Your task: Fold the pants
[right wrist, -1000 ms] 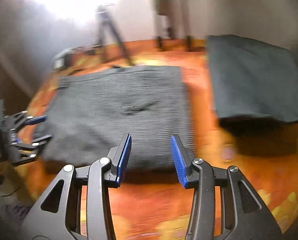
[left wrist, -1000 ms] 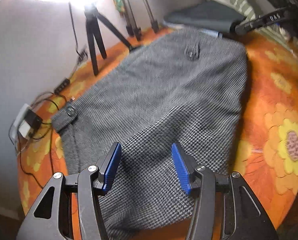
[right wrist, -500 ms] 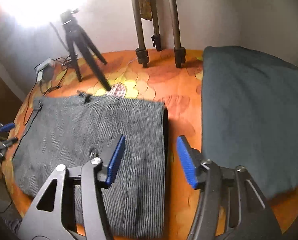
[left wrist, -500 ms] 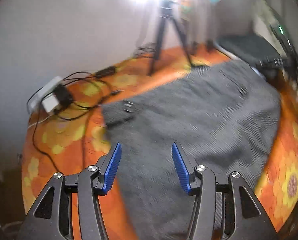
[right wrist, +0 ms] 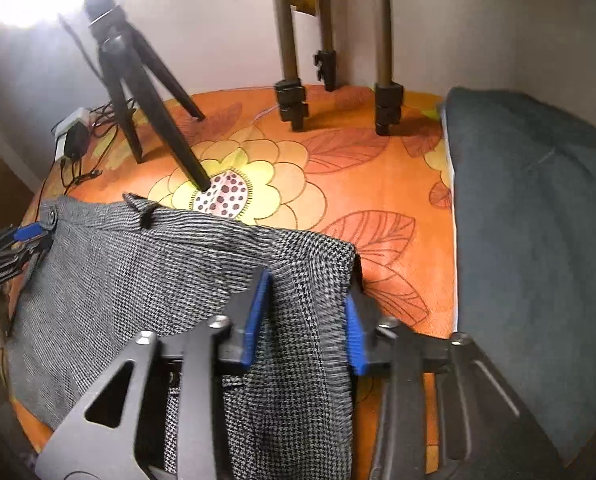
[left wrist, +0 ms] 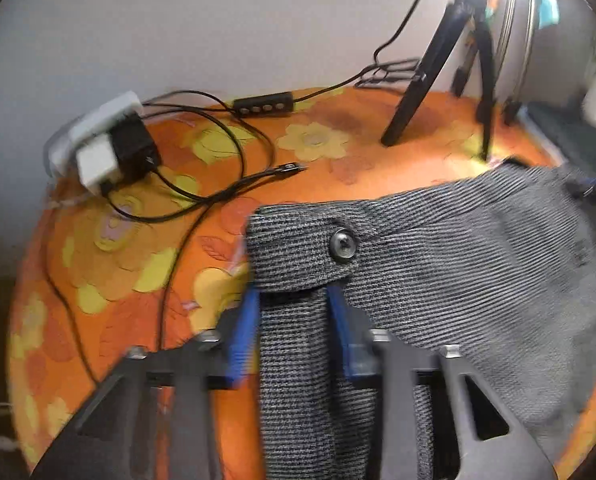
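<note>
Grey houndstooth pants (left wrist: 458, 280) lie on the orange flowered table (left wrist: 338, 160). My left gripper (left wrist: 292, 320) has the buttoned waistband corner (left wrist: 342, 242) between its blue pads, jaws partly closed around the cloth. My right gripper (right wrist: 304, 308) straddles the other waistband corner (right wrist: 322, 264) of the pants (right wrist: 138, 280), cloth filling the gap between its pads. The left gripper also shows in the right wrist view (right wrist: 22, 236) at the far left edge of the pants.
A black tripod (right wrist: 138, 92) and two brown tripod legs (right wrist: 338, 40) stand at the back. A dark folded garment (right wrist: 538, 240) lies to the right. A power adapter (left wrist: 110, 152) and cables (left wrist: 218, 192) lie at the left by the wall.
Both grippers have moved forward onto the waistband corners and narrowed their jaws around the cloth. The waistband now sits between the pads of each.
</note>
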`<state>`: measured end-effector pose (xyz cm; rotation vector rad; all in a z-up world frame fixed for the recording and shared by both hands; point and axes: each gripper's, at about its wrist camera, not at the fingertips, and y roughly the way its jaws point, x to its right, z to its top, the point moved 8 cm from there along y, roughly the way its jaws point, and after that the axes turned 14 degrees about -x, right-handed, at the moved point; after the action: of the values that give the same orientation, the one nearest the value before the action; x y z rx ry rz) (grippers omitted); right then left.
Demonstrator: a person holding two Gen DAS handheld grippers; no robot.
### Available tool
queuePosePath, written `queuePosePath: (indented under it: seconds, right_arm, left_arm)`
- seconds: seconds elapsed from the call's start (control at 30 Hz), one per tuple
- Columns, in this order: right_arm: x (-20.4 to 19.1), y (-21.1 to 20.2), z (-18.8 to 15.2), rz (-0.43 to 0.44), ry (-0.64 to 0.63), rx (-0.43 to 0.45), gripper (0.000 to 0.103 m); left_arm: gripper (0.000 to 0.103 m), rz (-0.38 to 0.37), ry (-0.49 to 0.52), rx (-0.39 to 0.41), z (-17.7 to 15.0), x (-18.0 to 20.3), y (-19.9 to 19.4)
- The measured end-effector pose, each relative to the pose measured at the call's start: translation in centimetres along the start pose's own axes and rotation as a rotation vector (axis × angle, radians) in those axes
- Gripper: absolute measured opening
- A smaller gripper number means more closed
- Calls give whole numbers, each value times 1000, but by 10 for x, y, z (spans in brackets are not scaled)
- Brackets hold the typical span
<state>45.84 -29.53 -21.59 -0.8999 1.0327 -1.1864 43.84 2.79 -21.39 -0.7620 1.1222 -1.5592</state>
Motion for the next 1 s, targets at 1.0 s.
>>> queuePosePath:
  seconds: [1.0]
  right_arm:
    - [-8, -58, -132, 5, 180, -23, 49]
  left_arm:
    - [43, 79, 283, 107, -74, 102, -92]
